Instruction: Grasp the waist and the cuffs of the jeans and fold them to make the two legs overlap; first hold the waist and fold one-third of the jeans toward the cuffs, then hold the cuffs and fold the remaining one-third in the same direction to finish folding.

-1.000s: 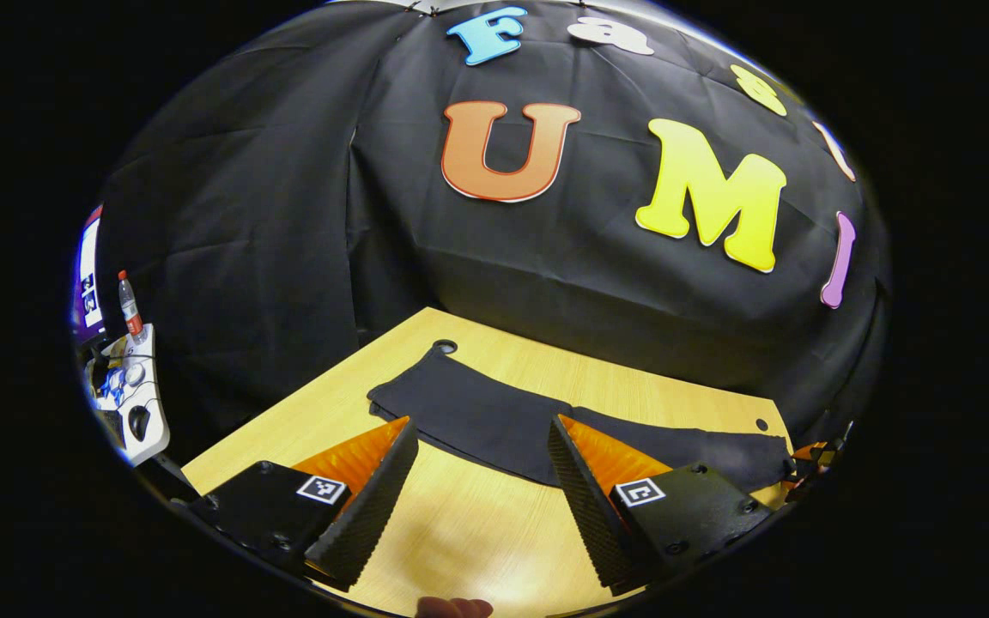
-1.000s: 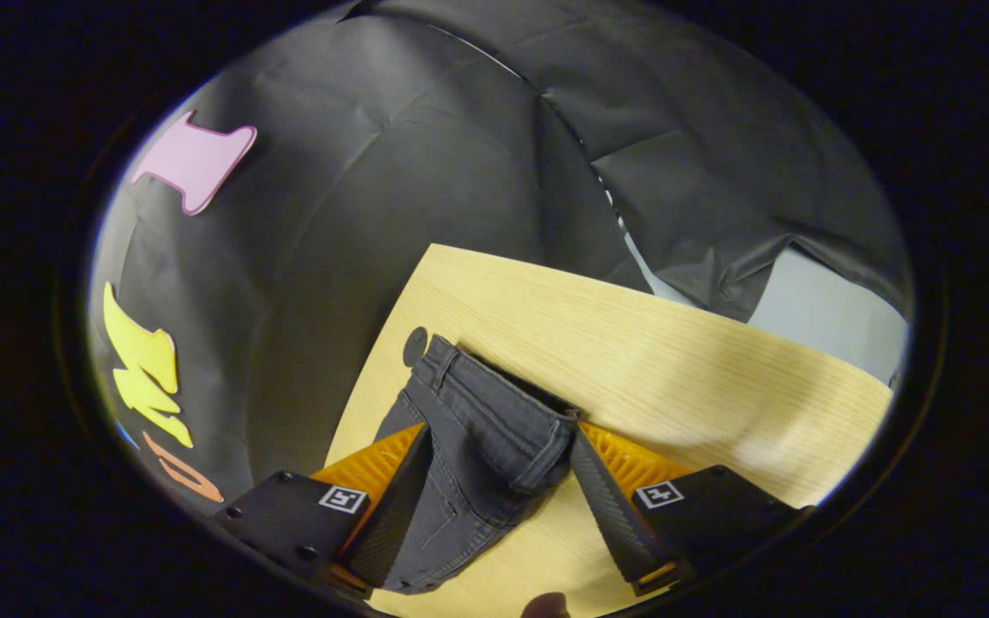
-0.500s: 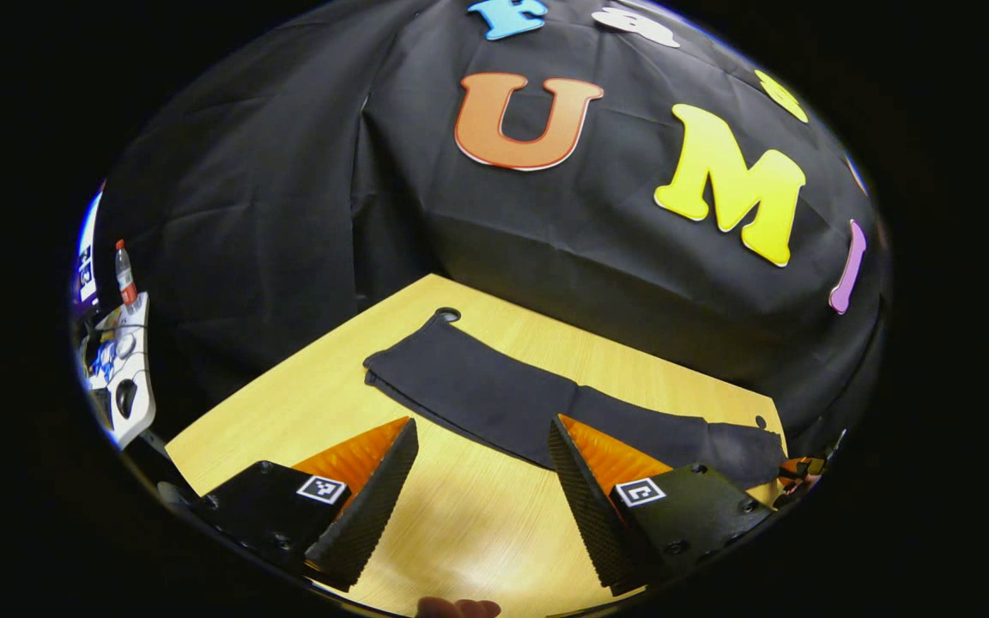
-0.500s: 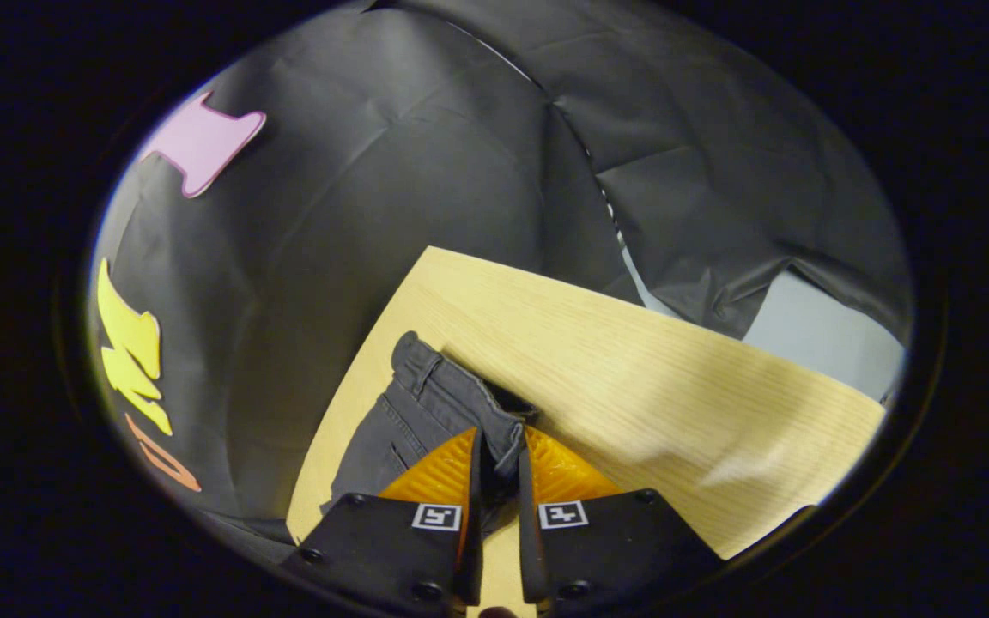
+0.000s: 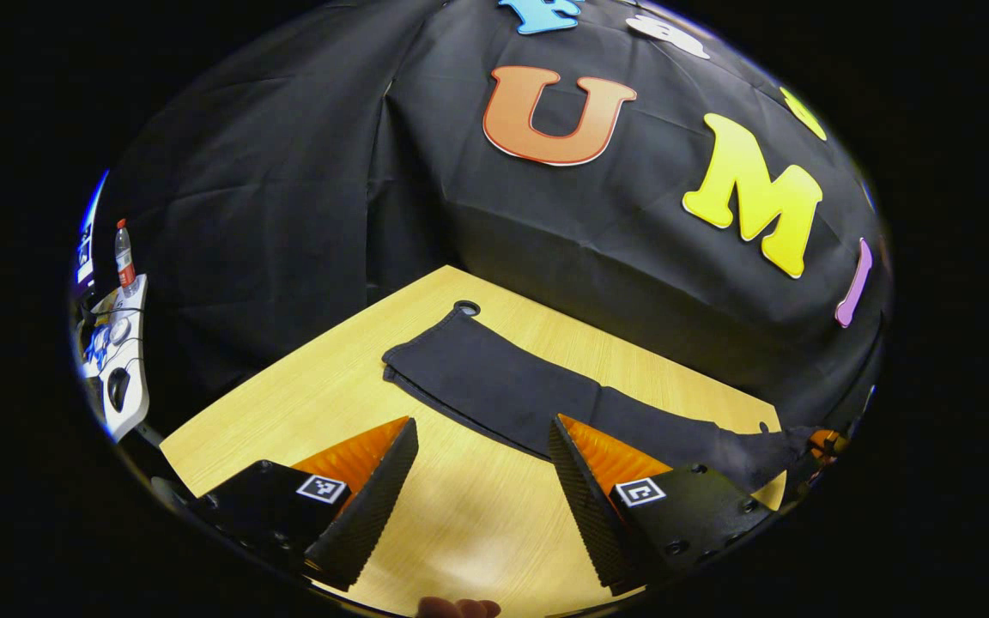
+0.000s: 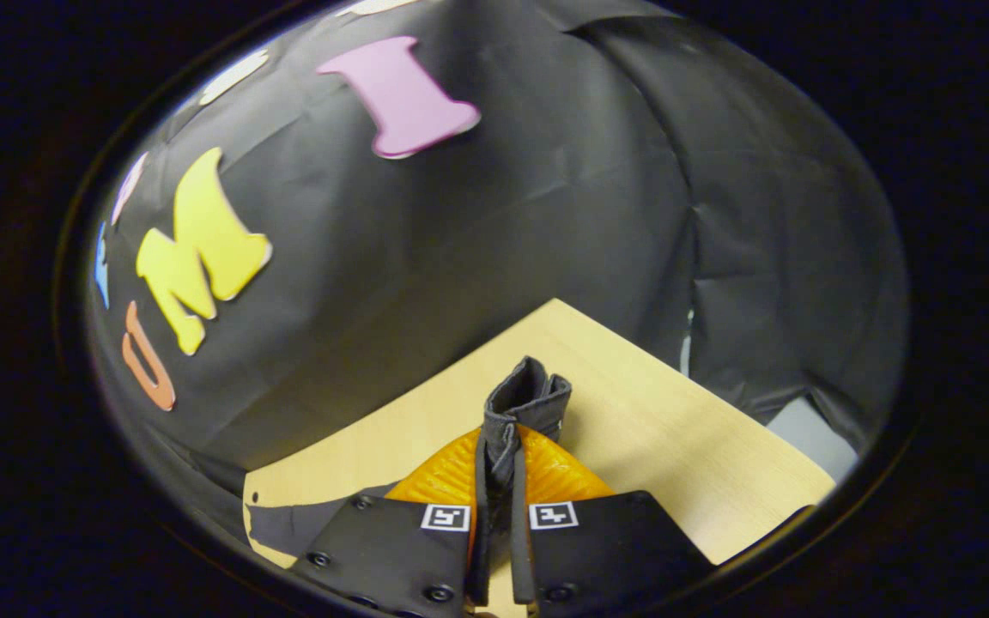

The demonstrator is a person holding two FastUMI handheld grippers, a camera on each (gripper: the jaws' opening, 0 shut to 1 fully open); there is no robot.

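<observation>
One pair of dark jeans (image 5: 503,395) lies stretched flat along the back half of the wooden counter (image 5: 323,403) in the left gripper view, legs stacked, cuff end at the far left next to a round cable hole (image 5: 465,308) in the counter. The waist end runs off to the right edge of that view, where the other claw shows as a small blur touching the fabric.

Right claw (image 6: 499,489): fingers closed on the waist (image 6: 524,399), both pressing a bunched strip of waistband between them. The fabric sticks up past the fingertips, lifted off the counter. More of the jeans trail down to the lower left in the right gripper view.

Left claw (image 5: 482,481): fingers spread wide, nothing between them, hovering over bare counter just in front of the jeans' near edge, not touching the fabric.

Far left in the left gripper view: a bottle (image 5: 124,255) and a white desk surface with small clutter, too distorted to identify.
</observation>
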